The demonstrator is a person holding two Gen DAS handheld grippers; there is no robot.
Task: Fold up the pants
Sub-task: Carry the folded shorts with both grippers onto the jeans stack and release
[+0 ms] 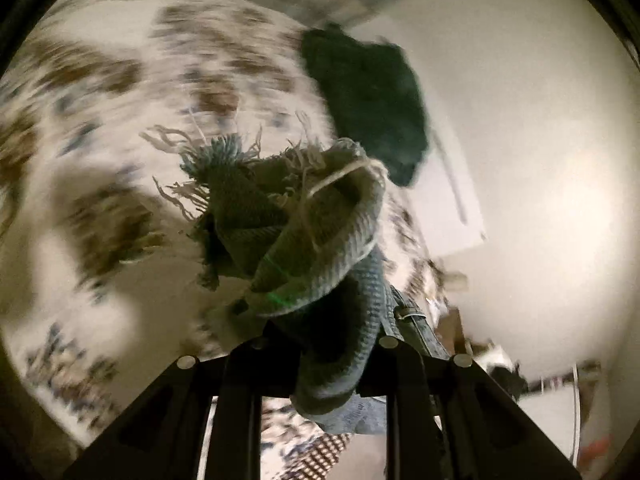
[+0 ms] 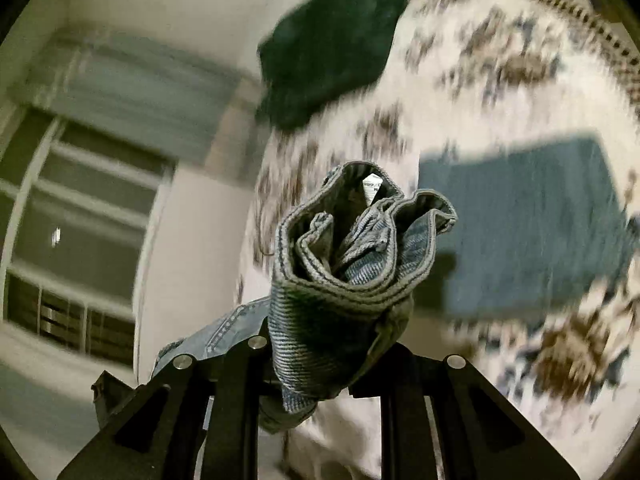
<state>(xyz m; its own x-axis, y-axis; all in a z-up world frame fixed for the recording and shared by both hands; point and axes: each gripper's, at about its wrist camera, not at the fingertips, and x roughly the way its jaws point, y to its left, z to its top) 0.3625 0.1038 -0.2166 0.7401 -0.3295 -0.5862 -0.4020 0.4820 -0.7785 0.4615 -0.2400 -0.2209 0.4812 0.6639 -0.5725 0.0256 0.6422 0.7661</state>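
Note:
I hold a pair of blue denim pants lifted above the bed. In the left wrist view my left gripper [image 1: 320, 344] is shut on the frayed leg hem of the pants [image 1: 304, 232], which bunches up over the fingers. In the right wrist view my right gripper [image 2: 324, 344] is shut on the waistband end of the pants [image 2: 344, 264], with a white label showing inside. The fingertips of both grippers are hidden under the denim.
The bed has a white cover with brown and blue blotches [image 1: 100, 92] [image 2: 500, 60]. A dark green garment [image 1: 368, 96] [image 2: 332, 48] lies at its far edge. A folded blue garment [image 2: 528, 216] lies on the bed. A window [image 2: 80, 220] and white walls are beyond.

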